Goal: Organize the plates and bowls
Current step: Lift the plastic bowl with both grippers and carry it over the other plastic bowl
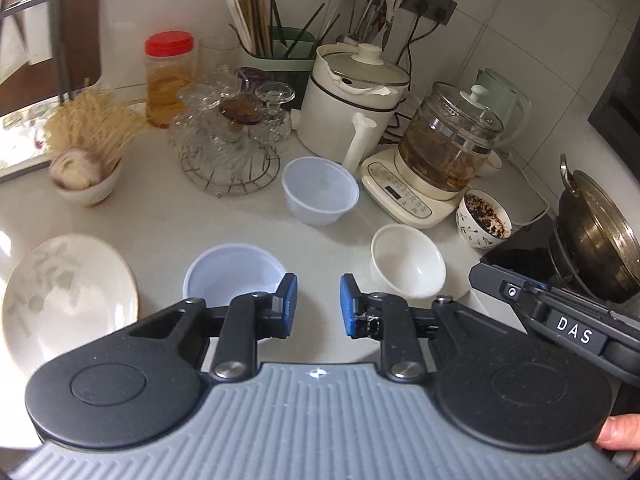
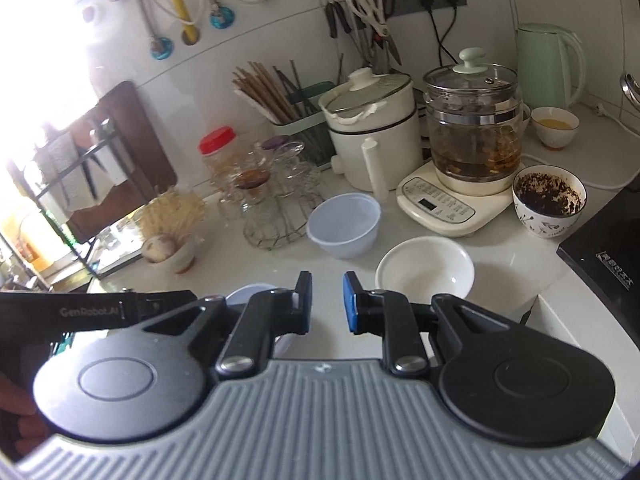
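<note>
Both claws hang over the near edge of the white table (image 1: 160, 216), each with a gap between its blue pads and nothing in it: the left claw (image 1: 318, 305) stands a little apart, just right of a translucent plastic bowl (image 1: 230, 270), and the right claw (image 2: 327, 302) is parted more narrowly, between that same bowl's rim and a white ceramic bowl (image 2: 426, 268). Largest of the tableware is the oval plate (image 1: 60, 292) with a faint leaf pattern, lying flat at the left near the table's front. Behind the claws sits a second translucent plastic bowl (image 1: 320, 190), upright and empty, just in front of a white cooker pot (image 1: 348, 108) with a glass lid. To its right stands a glass kettle (image 1: 452, 140) of dark brew on a cream base, and beside that base a patterned bowl (image 1: 484, 220) speckled with dark residue. A wire rack of upturned glasses (image 1: 232, 136) stands left of the cooker, with a red-lidded jar (image 1: 168, 80) behind it. At the far left a small bowl (image 1: 90, 188) holds a bulb and straw-like strands. A small cup (image 2: 554, 126) with yellow liquid rests near the pale green kettle (image 2: 548, 68).
</note>
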`<action>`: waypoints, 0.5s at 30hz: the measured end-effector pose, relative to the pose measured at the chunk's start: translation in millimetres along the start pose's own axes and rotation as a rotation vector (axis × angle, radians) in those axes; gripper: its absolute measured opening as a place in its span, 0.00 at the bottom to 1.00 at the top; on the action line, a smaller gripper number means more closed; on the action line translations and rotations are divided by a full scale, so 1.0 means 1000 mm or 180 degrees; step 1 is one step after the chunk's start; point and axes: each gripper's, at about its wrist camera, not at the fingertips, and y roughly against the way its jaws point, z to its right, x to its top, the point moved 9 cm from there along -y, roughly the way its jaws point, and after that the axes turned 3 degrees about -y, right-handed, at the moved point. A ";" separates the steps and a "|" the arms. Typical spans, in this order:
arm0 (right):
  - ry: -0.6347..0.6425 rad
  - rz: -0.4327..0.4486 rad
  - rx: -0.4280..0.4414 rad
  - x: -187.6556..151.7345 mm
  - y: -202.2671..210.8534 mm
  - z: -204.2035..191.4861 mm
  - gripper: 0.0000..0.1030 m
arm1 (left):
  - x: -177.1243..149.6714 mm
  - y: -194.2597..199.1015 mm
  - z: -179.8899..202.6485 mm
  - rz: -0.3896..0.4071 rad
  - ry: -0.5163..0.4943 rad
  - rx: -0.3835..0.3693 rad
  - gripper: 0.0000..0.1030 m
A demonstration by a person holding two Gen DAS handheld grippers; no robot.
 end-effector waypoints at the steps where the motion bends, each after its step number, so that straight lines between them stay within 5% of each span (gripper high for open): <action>1: -0.0010 -0.0009 -0.0012 0.004 -0.006 0.003 0.20 | 0.006 -0.007 -0.001 -0.0018 -0.0007 -0.0008 0.26; 14: -0.0195 -0.0205 -0.0156 0.046 -0.094 0.031 0.21 | 0.063 -0.109 -0.025 -0.0354 0.0159 -0.0056 0.52; 15: -0.0201 -0.0220 -0.0150 0.049 -0.100 0.032 0.30 | 0.067 -0.116 -0.027 -0.0364 0.0168 -0.0063 0.53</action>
